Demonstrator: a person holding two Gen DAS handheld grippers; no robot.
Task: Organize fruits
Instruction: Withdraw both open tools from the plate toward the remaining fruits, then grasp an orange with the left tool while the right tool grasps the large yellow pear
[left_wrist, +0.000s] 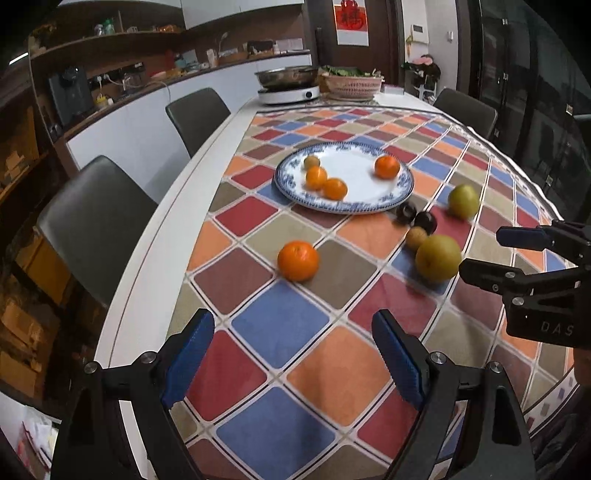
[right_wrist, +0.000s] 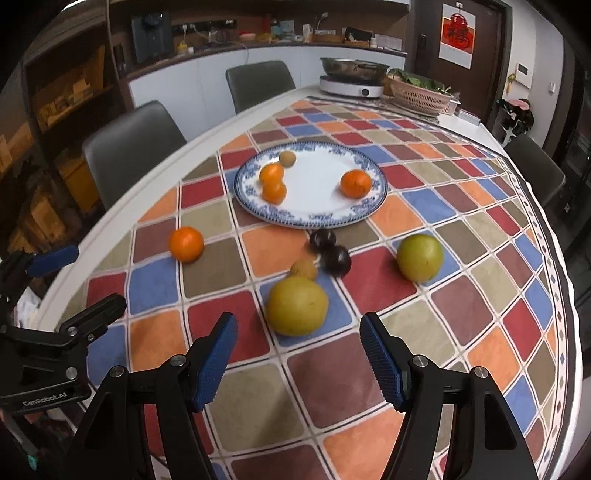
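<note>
A blue-rimmed white plate (left_wrist: 369, 206) (right_wrist: 317, 218) holds three oranges and a small brown fruit. On the checked cloth lie a loose orange (left_wrist: 298, 260) (right_wrist: 186, 244), a near yellow-green pear (left_wrist: 438, 258) (right_wrist: 296, 306), a far pear (left_wrist: 463, 201) (right_wrist: 420, 257), two dark plums (left_wrist: 416, 218) (right_wrist: 330, 251) and a small tan fruit (left_wrist: 416, 238) (right_wrist: 303, 268). My left gripper (left_wrist: 293, 358) is open and empty, short of the loose orange. My right gripper (right_wrist: 299, 362) is open and empty, just short of the near pear.
An induction cooker with a steel pot (left_wrist: 288, 83) (right_wrist: 352, 75) and a pink basket of greens (left_wrist: 351, 83) (right_wrist: 421, 94) stand at the table's far end. Dark chairs (left_wrist: 92, 221) (right_wrist: 133, 147) line the left side. The white table edge (left_wrist: 147, 288) runs along the left.
</note>
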